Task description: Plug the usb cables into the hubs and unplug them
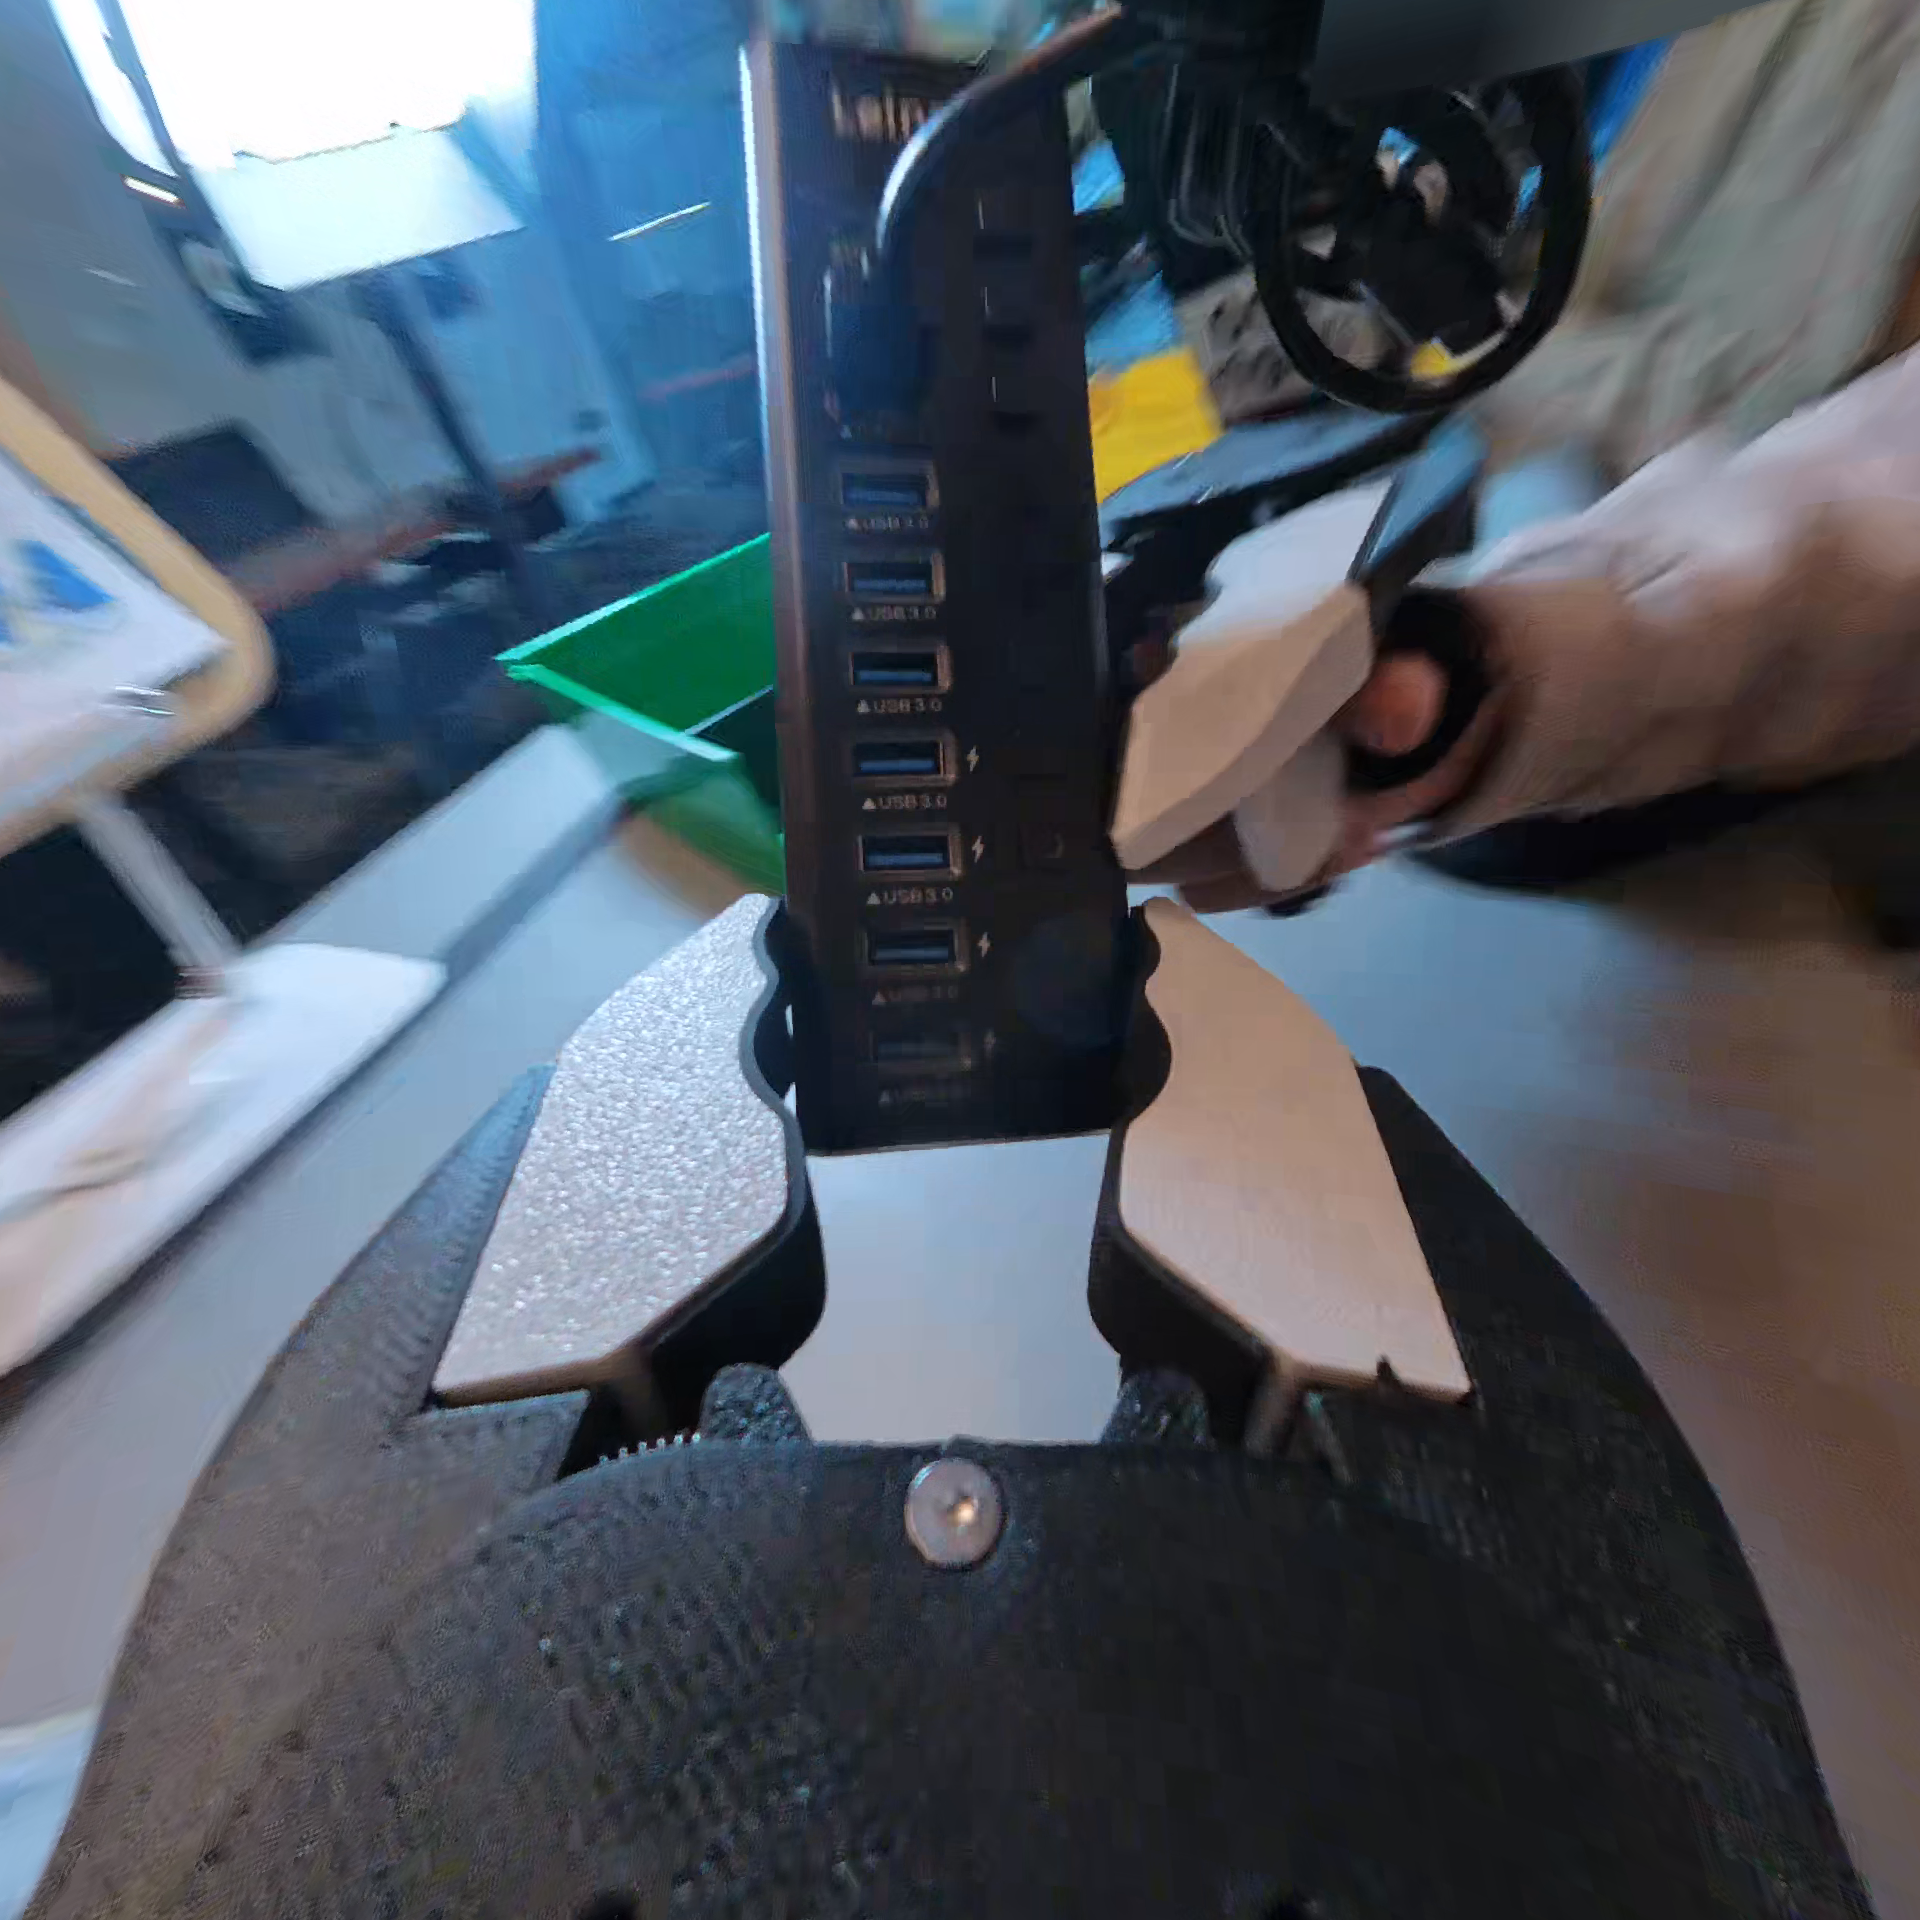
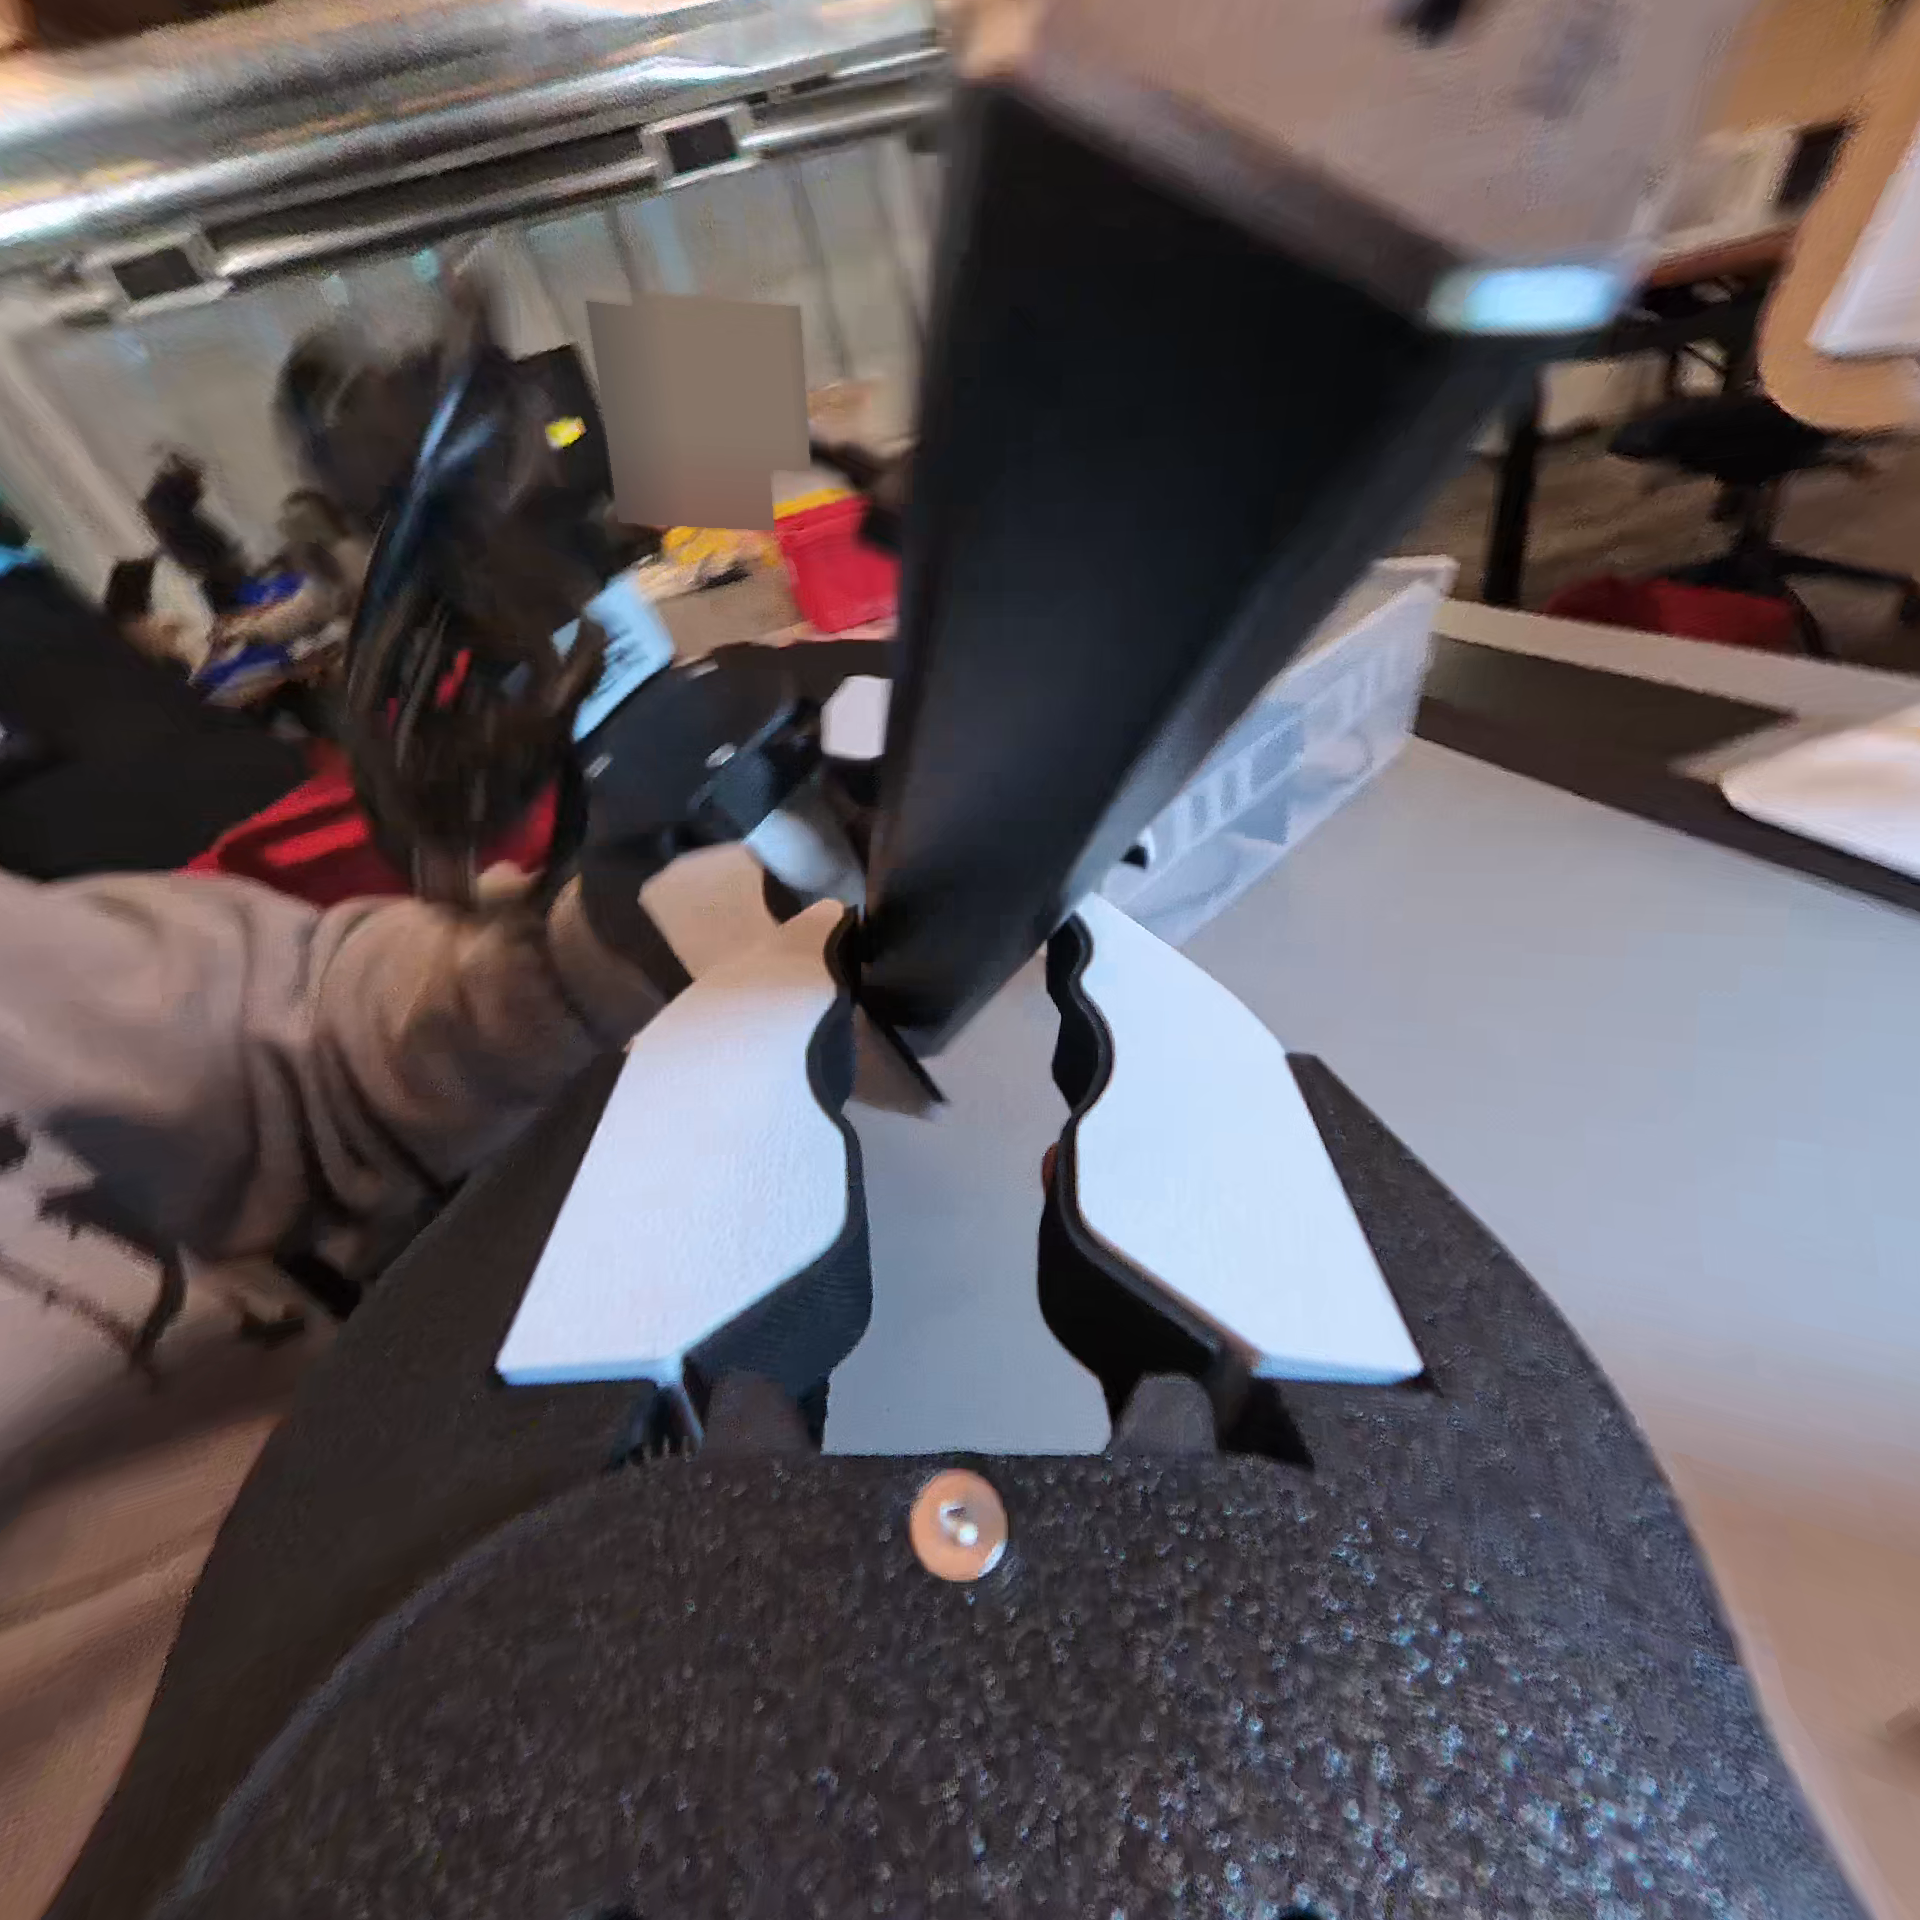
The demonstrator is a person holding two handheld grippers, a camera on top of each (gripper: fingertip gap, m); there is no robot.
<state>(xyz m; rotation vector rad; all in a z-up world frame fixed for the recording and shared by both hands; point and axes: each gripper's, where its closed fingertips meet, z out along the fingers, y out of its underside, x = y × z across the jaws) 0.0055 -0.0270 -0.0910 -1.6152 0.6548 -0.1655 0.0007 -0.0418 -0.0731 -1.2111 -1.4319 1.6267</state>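
Left gripper [image 1: 951, 1029] closed onto the lower end of a long black hub [image 1: 935, 623], one finger on each long side, hub held off the grey table [image 1: 1455, 1143] and pointing away from the camera. Row of blue-lined ports runs up its face; most look empty. A black cable [image 1: 940, 177] is plugged in near the far end and arcs up out of view. Right gripper [image 2: 951, 997] sits at the side of the hub [image 2: 1122, 582], fingers partly apart; a corner of the hub's dark flank lies between the fingertips, against the left finger, with a gap to the right one, so no firm hold there as far as can be seen. Seen from the left wrist camera, the right gripper's pale fingers [image 1: 1236, 717] sit just beside the hub's right edge, with the person's hand [image 1: 1662, 644] behind. Both views motion-blurred. Judgement: hub is rigid, smooth plastic, moderately light but long, so it will lever and twist if held at one end only; grip across the flat long sides, near the port being worked. Cable is limp; take it by the stiff plug body, not the cord, and pull straight along the port.
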